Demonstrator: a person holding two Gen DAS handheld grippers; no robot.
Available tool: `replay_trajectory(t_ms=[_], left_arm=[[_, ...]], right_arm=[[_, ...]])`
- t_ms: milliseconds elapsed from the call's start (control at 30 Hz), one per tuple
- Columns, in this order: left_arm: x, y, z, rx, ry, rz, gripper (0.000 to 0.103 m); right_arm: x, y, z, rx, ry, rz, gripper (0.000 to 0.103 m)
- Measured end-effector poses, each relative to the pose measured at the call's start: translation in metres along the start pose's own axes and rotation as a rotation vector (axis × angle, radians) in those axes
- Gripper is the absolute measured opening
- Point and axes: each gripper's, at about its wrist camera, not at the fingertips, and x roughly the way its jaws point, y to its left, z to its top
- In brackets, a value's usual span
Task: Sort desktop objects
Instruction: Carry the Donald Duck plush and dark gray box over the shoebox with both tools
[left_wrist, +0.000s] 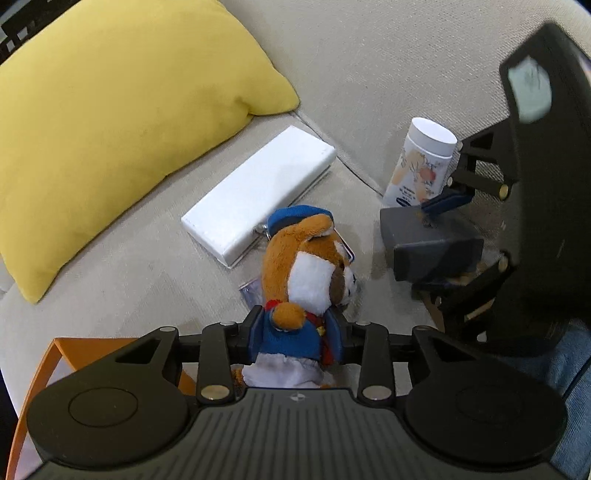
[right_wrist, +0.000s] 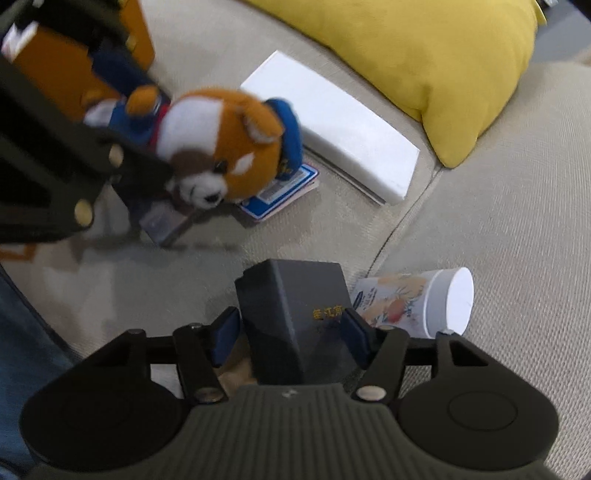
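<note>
A brown and white plush animal (left_wrist: 306, 266) in a blue cap and jacket hangs over the beige sofa seat, and my left gripper (left_wrist: 295, 332) is shut on its body. The right wrist view shows the same plush (right_wrist: 221, 147) at upper left, clamped in blurred black fingers. A dark grey box (right_wrist: 291, 295) with gold lettering stands between the blue pads of my right gripper (right_wrist: 290, 332). Its jaws are wide, with a thin gap at the left pad. In the left wrist view that gripper (left_wrist: 439, 243) straddles the box (left_wrist: 424, 236) at the right.
A white printed canister (right_wrist: 424, 299) lies just right of the grey box. A long white box (left_wrist: 258, 195), a blue card (right_wrist: 280, 195) and a small clear packet (right_wrist: 162, 221) lie on the seat. A yellow cushion (left_wrist: 122, 122) fills the back. An orange container (left_wrist: 44, 369) is at lower left.
</note>
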Motion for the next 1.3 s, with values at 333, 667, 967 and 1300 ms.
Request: replay_trajectory(t_ms=[333,667,967,1300], left_arm=[[0.007,0.004,0.001,-0.067,0.005,-0.008,0.04],[-0.069,0.017,-0.015,-0.167,-0.106,-0.033,0.038],[-0.157,0.068,-0.069,-0.349,-0.245,-0.033,0.038],[-0.175,0.131,-0.152,-0.656,-0.299,-0.1,0.038]], right_arm=[[-0.012,-0.029,0.007,0.083,-0.043,0.018,0.035],[-0.062,-0.049,0.01,0.234,-0.187,0.141,0.035],[-0.134,-0.042,0.015,0.334,-0.352,0.238,0.035],[-0.185,0.007,0.051,0.369,-0.469,0.466,0.035]])
